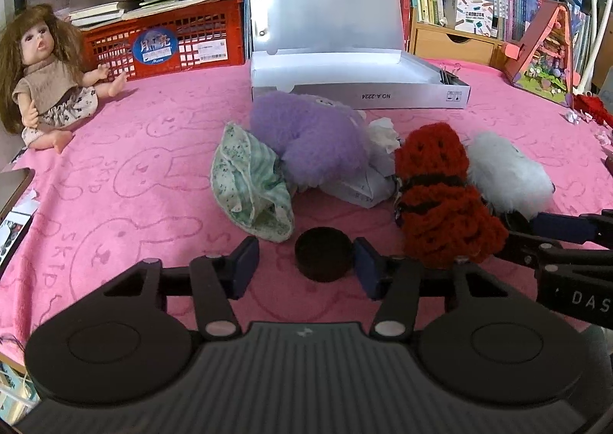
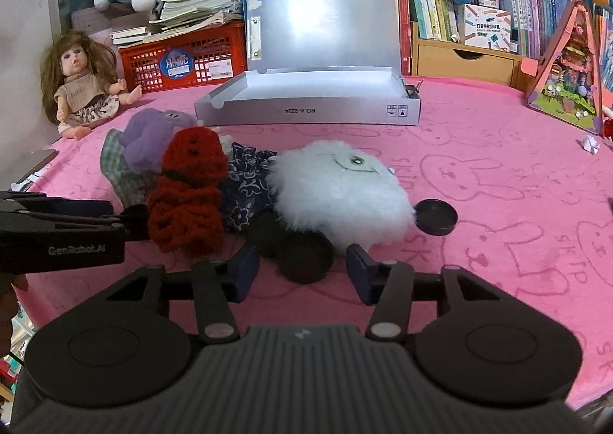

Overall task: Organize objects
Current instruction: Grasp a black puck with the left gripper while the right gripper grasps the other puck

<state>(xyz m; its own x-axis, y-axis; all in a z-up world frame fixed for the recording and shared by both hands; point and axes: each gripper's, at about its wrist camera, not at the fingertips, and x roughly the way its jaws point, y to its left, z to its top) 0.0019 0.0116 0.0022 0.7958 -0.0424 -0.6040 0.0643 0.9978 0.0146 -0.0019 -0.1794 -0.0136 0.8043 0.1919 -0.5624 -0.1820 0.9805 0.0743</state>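
A pile lies on the pink cloth before an open grey box [image 1: 360,94] [image 2: 306,114]: a purple plush [image 1: 310,138] [image 2: 151,140], a green cloth hat [image 1: 249,184], a red knitted toy [image 1: 440,200] [image 2: 187,196], a white fluffy plush [image 1: 505,173] [image 2: 337,188] and a blue patterned cloth [image 2: 243,196]. My left gripper [image 1: 306,267] is open, with a black round disc [image 1: 323,253] between its fingers, close to the right pad. My right gripper [image 2: 302,271] is open around another black disc [image 2: 304,255]. A third black disc [image 2: 436,217] lies to the right of the white plush.
A doll [image 1: 49,77] [image 2: 82,85] sits at the far left. A red crate [image 1: 172,39] with books stands behind it. Bookshelves and a wooden drawer [image 2: 463,58] line the back. A pink toy house [image 2: 567,77] stands at the right. The cloth's left edge drops off.
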